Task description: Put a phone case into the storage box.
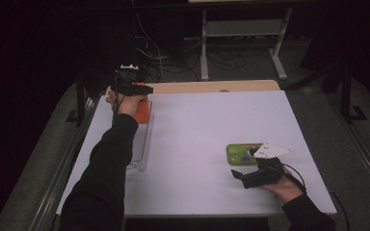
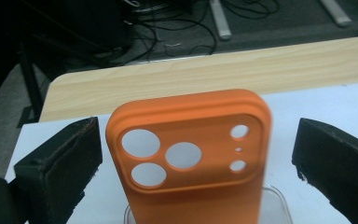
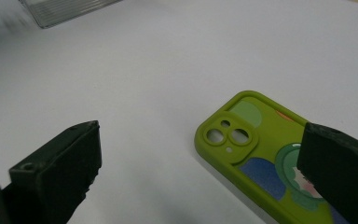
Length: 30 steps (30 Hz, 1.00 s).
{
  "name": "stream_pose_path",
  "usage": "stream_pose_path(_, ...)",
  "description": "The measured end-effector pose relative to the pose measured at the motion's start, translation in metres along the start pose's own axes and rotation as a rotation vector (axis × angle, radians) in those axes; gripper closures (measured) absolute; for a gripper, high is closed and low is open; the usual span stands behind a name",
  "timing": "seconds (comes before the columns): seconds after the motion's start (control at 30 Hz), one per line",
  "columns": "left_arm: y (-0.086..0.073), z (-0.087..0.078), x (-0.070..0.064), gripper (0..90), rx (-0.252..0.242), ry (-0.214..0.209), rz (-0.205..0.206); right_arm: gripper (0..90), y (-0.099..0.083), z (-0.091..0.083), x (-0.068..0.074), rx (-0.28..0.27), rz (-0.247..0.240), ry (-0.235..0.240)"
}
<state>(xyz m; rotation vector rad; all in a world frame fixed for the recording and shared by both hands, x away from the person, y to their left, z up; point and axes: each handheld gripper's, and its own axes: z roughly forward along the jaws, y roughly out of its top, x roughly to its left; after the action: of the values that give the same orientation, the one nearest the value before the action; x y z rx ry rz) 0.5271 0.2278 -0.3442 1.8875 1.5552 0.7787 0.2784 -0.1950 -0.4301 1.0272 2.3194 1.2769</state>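
- Left gripper (image 1: 134, 89) hovers at the desk's (image 1: 207, 125) far left corner, jaws spread wide on either side of the orange phone case (image 2: 193, 154), not touching it.
- The orange case stands up from a clear tray (image 1: 142, 144) along the left edge.
- Green phone case (image 1: 241, 154) lies flat near the right edge.
- Right gripper (image 1: 245, 174), jaws wide, sits just beside it.

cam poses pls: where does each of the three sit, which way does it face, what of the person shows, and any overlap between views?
High view: above the person's side, facing forward and down on the white table; both forearms, left gripper, right gripper.
Left gripper view: on the left gripper, looking along its open jaws at the orange phone case over a clear tray.
Right gripper view: on the right gripper, facing down at the green phone case.
Shared: both cases also appear in the high view.
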Motion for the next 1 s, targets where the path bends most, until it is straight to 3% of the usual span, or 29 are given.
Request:
stream_pose_path(0.3,0.001,-0.03,0.007,1.0,-0.011,-0.16,0.048,0.0,0.001,0.001,0.0,-0.004,-0.01,-0.002)
stream_pose_path(0.47,0.001,-0.052,0.009,1.0,-0.042,-0.237,0.072,0.0,0.001,0.002,0.0,0.0,-0.004,-0.002)
stream_pose_path(0.53,-0.001,-0.06,0.008,1.0,-0.049,-0.287,0.088,0.0,0.001,0.002,0.0,0.001,-0.004,-0.003)
stream_pose_path(0.8,-0.014,-0.089,-0.011,1.0,-0.064,-0.452,0.179,0.0,0.001,0.001,0.001,0.004,-0.01,-0.011)
stream_pose_path(1.0,-0.027,-0.104,-0.033,1.0,-0.063,-0.522,0.247,0.0,0.0,0.001,0.002,0.006,-0.016,-0.011)
